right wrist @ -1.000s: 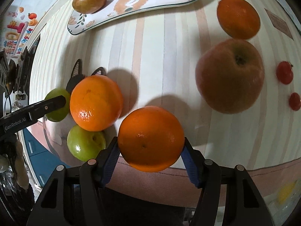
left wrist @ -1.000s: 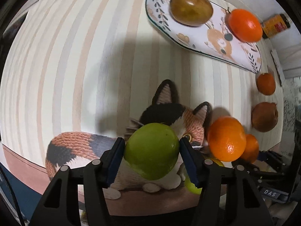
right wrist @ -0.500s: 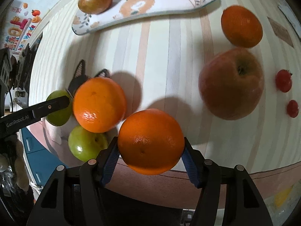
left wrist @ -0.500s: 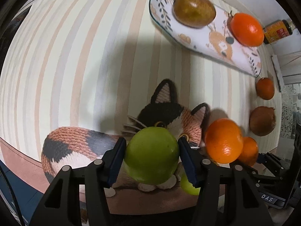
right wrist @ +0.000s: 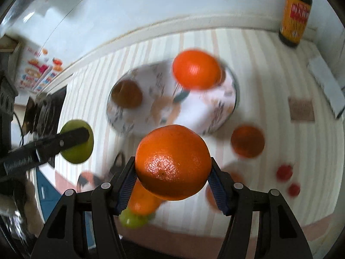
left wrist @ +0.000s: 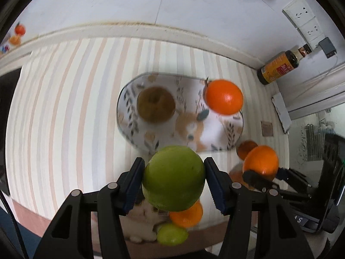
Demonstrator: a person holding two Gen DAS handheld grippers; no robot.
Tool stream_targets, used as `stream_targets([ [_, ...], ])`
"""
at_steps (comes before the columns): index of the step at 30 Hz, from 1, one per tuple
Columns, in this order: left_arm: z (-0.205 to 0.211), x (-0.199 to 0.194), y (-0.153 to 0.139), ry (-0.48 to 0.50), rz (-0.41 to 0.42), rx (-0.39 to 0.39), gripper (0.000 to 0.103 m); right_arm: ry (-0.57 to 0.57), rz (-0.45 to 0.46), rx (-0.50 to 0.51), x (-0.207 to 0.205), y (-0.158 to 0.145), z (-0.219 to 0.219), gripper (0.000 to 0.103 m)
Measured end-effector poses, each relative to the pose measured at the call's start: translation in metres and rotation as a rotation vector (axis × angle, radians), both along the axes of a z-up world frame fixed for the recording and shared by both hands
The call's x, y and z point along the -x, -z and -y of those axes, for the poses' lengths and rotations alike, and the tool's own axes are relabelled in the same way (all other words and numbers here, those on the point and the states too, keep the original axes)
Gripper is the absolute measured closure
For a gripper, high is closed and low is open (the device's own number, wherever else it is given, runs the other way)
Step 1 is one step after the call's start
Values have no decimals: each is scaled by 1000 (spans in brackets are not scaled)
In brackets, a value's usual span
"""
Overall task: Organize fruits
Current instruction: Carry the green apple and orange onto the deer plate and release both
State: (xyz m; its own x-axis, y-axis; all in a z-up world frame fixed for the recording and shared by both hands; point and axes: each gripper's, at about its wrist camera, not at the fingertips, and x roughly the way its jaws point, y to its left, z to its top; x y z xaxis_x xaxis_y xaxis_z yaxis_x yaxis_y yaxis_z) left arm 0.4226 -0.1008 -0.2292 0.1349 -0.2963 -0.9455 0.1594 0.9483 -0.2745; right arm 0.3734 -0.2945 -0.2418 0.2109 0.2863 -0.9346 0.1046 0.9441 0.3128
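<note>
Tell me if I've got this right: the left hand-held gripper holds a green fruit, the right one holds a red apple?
Not quite. The right hand-held gripper holds an orange, as the right wrist view shows. The left hand-held gripper does hold the green fruit.

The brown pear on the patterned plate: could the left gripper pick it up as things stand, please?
Probably not: the left gripper already has a green apple clamped between its fingers, although the brown pear sits unobstructed on the plate.

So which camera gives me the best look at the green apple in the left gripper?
The left wrist view: the green apple fills the centre, clamped between both fingers of the left gripper. The right wrist view shows it only at the left edge, partly hidden behind one black finger.
</note>
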Motion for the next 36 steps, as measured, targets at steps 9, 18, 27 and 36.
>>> stream_targets([
  [9, 18, -40, 46, -2, -85, -99, 48, 31, -79, 40, -55, 46, 17, 37],
  [18, 14, -47, 62, -50, -108, -151, 48, 70, -153, -31, -62, 83, 24, 34],
  [27, 13, -41, 52, -60, -63, -178, 14, 73, -110, 23, -55, 66, 29, 10],
  [36, 8, -12, 31, -51, 19, -226, 14, 50, -60, 166, -32, 34, 22, 9],
])
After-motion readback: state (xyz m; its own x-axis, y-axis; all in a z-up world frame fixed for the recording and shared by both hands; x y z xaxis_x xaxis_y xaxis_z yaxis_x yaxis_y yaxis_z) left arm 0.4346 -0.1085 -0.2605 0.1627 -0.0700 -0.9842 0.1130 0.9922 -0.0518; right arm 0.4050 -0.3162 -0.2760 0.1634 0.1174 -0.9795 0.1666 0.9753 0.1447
